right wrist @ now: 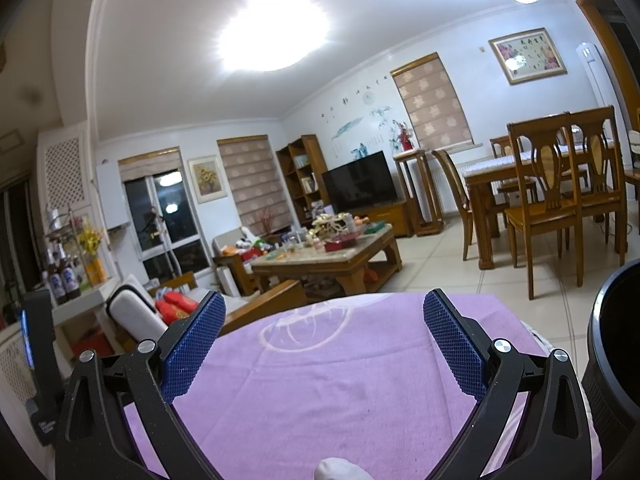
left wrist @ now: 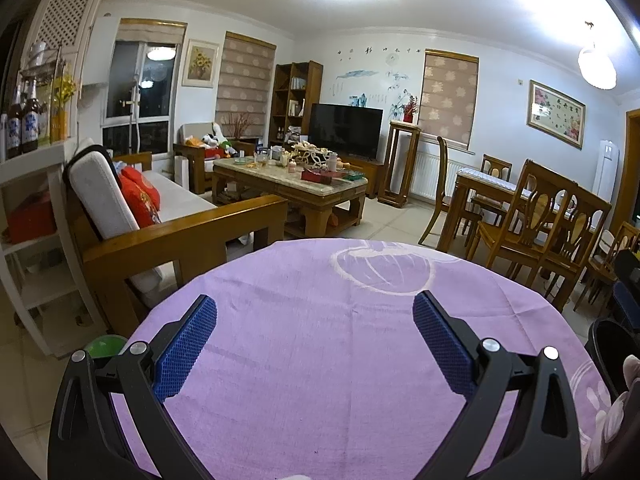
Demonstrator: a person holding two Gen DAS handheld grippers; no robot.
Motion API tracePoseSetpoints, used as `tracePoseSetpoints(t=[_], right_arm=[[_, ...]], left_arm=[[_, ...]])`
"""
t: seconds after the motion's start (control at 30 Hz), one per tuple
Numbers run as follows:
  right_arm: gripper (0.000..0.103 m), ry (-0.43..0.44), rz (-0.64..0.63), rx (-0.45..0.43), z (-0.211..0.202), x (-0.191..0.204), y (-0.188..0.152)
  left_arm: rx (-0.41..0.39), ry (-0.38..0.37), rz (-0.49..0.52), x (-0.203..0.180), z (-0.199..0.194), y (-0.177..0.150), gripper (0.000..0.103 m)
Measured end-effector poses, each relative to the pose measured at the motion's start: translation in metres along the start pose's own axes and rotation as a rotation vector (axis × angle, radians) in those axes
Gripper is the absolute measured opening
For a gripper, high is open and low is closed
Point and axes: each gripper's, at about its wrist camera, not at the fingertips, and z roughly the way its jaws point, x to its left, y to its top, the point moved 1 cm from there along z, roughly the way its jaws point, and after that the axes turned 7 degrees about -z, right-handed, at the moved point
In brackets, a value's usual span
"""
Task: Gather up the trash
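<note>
Left wrist view: the left gripper (left wrist: 315,336) hovers with fingers spread wide and empty over the purple-clothed bench (left wrist: 320,400); the right gripper (right wrist: 324,336) likewise. A pale scrap (right wrist: 340,470), possibly trash, lies below; the black bin (right wrist: 616,340) stands rightmost. A reach could bunch the cloth.

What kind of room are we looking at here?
Most likely a home's combined living and dining room: a wooden sofa faces a cluttered coffee table and a television, with a dining table and chairs off to the right.
</note>
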Motion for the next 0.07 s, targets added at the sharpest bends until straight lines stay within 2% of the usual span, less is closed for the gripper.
tracePoseSetpoints(t=[0.07], right_arm=[[0.098, 0.0, 0.0, 0.0, -0.0001, -0.0001, 0.0]], left_arm=[[0.001, -0.001, 0.001, -0.0006, -0.0002, 0.0, 0.098]])
